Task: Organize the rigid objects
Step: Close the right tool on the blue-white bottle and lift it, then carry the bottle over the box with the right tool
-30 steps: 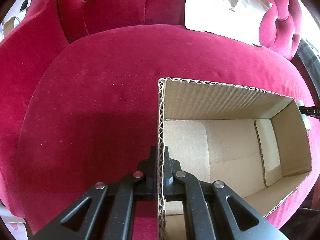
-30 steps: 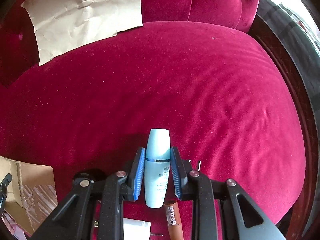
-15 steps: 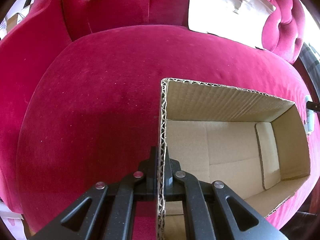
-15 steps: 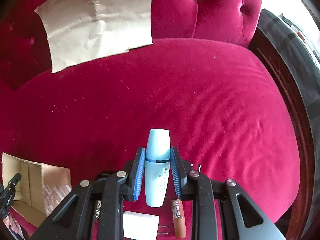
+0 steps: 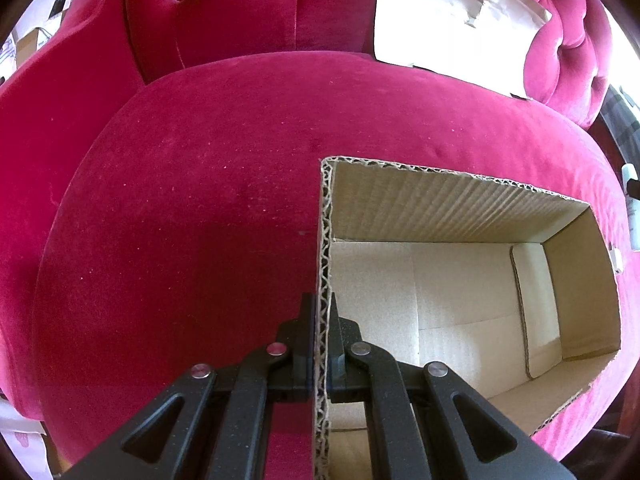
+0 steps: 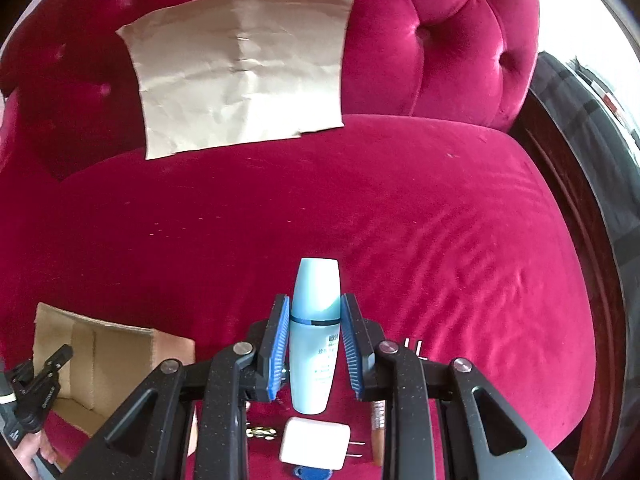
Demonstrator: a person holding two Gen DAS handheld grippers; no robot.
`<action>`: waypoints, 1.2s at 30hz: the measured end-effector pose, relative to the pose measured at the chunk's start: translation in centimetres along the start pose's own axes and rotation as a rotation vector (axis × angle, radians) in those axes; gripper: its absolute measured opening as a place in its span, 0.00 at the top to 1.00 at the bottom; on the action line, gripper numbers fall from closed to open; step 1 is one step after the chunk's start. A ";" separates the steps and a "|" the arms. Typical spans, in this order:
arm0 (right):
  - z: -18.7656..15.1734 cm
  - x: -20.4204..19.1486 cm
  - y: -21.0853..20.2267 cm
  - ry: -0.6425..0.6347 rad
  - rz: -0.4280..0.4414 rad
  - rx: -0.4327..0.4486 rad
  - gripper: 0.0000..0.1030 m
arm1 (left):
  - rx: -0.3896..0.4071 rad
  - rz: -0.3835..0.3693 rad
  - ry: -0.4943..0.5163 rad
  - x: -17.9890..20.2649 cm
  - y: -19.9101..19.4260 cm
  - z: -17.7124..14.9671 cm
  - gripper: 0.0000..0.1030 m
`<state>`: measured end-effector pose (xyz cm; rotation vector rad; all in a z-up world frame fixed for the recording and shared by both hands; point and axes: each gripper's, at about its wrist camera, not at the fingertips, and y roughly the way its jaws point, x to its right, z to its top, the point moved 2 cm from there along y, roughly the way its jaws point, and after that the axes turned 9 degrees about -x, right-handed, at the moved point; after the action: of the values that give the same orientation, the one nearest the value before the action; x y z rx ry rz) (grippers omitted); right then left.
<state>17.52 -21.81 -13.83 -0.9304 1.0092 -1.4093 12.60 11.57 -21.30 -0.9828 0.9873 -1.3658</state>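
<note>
While the cardboard box (image 5: 460, 312) sits open on the red velvet seat (image 5: 180, 220), nothing is inside it yet: floor bare as far as the left wrist view shows. So the task looks early, judging by that.

Left gripper (image 5: 322, 344) is pinched narrow on the box's near wall, one finger outside, one inside, holding the box steady.

Right gripper (image 6: 316, 348) is clamped on a pale blue bottle (image 6: 314, 332), blue pads (image 6: 280, 344) against both its sides, cap end pointing away from the camera. Bottle appears lifted off the cushion, well apart from the box, which shows at lower left in the right wrist view (image 6: 100, 360). Not dropped in yet.

Still on the seat under the right gripper: a white plug adapter (image 6: 314, 442), a brown tube (image 6: 378, 428) partly hidden by the finger, a small gold item (image 6: 262, 433) too small to identify, a blue tag-like piece (image 6: 306, 473) at the frame edge. Prongs of something else (image 6: 412, 346) poke out just right of the gripper; can't tell what.

Done: first item grasped, box held. Left: carry bottle over to box, release, then likely the remaining small items.

A sheet of brown paper (image 6: 240, 68) leans on the backrest; not part of the sorting, I'd guess.
</note>
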 end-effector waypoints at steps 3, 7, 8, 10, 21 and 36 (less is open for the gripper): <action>0.1 -1.1 -0.8 -0.023 0.015 0.012 0.74 | -0.002 0.000 -0.001 0.0 0.0 -0.1 0.97; 0.0 -3.1 -1.8 -0.064 0.037 0.029 0.74 | -0.005 -0.003 -0.002 0.0 -0.1 0.0 0.97; -0.1 -3.5 -1.9 -0.072 0.045 0.029 0.74 | -0.005 -0.003 -0.001 0.0 -0.1 0.0 0.97; -0.2 -4.6 -2.2 -0.093 0.059 0.031 0.74 | -0.005 -0.003 0.000 -0.1 -0.1 -0.1 0.97; -1.3 -10.3 -3.4 -0.210 0.118 0.033 0.74 | 0.000 -0.001 0.000 -0.1 -0.1 -0.2 0.97; -3.2 -15.5 -2.4 -0.273 0.189 -0.011 0.74 | 0.002 -0.004 -0.002 -0.2 -0.1 -0.3 0.97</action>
<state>14.96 -6.09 -12.57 -0.9788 0.8748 -1.0877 12.31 11.77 -21.26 -0.9846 0.9826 -1.3691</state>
